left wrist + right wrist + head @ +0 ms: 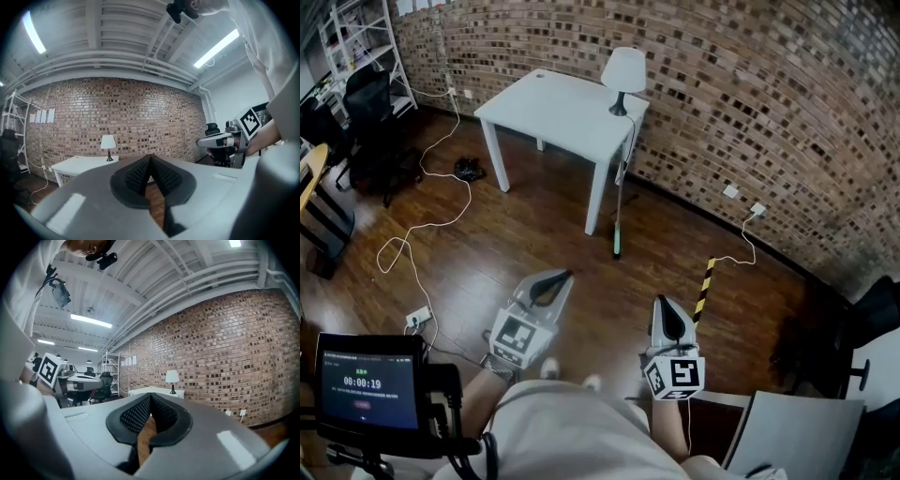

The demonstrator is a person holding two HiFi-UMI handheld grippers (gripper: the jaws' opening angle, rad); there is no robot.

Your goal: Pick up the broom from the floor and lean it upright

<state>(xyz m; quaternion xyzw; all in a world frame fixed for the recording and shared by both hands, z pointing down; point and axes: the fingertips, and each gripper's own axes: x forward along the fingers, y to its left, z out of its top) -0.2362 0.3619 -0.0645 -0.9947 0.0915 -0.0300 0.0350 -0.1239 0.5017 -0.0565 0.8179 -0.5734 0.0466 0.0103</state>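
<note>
My left gripper (553, 283) and right gripper (668, 317): jaws pressed together, nothing held. Broom (619, 211) stands leaning against table (553, 112) corner.

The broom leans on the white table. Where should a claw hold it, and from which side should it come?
Take the broom at mid-shaft, below the top of the table. It is thin and stands nearly upright, so a level claw can probably close across it. Come from the near right side: the table leg is close on its left and the brick wall is behind.
</note>
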